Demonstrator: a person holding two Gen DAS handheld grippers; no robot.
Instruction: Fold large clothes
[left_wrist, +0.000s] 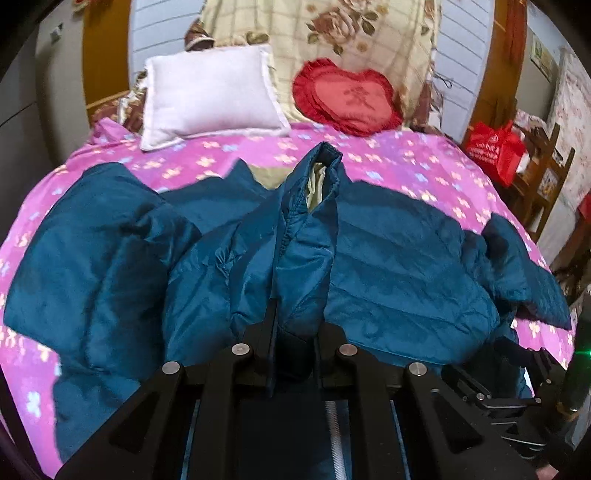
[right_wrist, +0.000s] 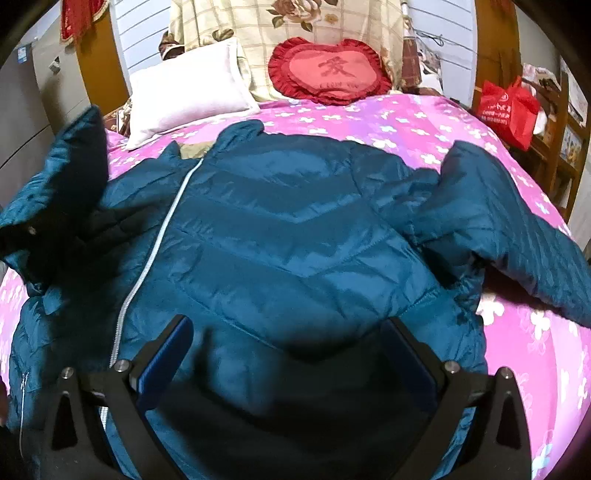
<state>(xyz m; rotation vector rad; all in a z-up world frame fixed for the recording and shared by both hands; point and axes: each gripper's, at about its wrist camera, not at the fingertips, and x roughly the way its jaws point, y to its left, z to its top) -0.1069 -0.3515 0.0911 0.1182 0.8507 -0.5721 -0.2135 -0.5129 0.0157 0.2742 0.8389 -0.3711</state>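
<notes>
A teal quilted jacket (right_wrist: 288, 229) lies spread on the pink flowered bedspread (right_wrist: 406, 122), with a pale zipper line (right_wrist: 162, 236) running down its front and one sleeve (right_wrist: 517, 236) out to the right. My left gripper (left_wrist: 295, 314) is shut on a raised fold of the jacket (left_wrist: 306, 236), lifted so its pale lining shows at the top. That lifted part shows in the right wrist view at the far left (right_wrist: 62, 177). My right gripper (right_wrist: 288, 339) is open, its fingers spread over the jacket's near hem, holding nothing.
A white pillow (right_wrist: 188, 88) and a red heart cushion (right_wrist: 328, 70) lean on a floral blanket at the headboard. A red bag (right_wrist: 506, 110) sits on wooden furniture to the right. The right gripper's body (left_wrist: 517, 384) shows low right in the left wrist view.
</notes>
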